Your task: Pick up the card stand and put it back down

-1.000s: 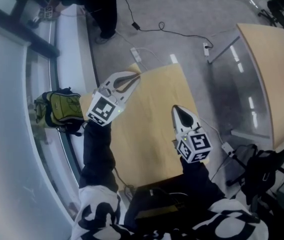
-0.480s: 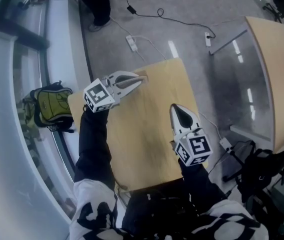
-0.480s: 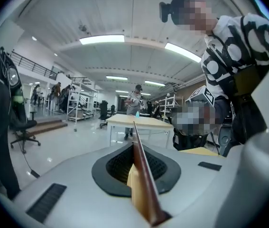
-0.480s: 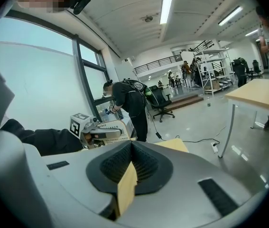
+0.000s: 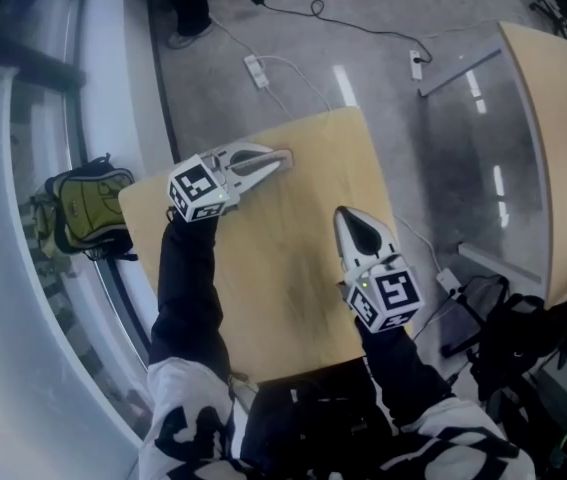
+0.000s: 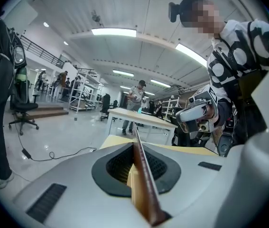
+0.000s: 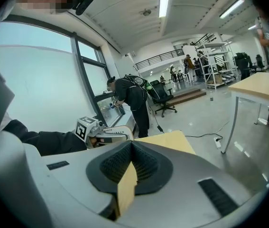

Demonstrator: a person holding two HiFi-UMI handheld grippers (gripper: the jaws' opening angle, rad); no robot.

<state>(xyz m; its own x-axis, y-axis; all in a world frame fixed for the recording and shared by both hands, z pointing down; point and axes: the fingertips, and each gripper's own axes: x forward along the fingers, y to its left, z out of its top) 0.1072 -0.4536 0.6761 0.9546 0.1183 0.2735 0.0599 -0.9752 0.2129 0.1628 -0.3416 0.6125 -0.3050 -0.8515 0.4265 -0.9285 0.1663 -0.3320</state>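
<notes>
We see a pale wooden table (image 5: 293,268) standing on a glossy grey floor (image 5: 223,98). On the floor beyond the table's far edge lie a white power strip (image 5: 254,68) and, further from the table, a black cable (image 5: 315,8).

Bare wood down the middle of the table (image 5: 283,298), open from near edge to far edge. Flanked at the far left corner by the left gripper (image 5: 283,155) clamping a thin card stand (image 6: 143,184), at the right edge by the right gripper (image 5: 344,215). Past the left edge, a green backpack (image 5: 78,208); past the right, a second table (image 5: 563,118); past the far edge, a power strip (image 5: 255,68) on the floor
</notes>
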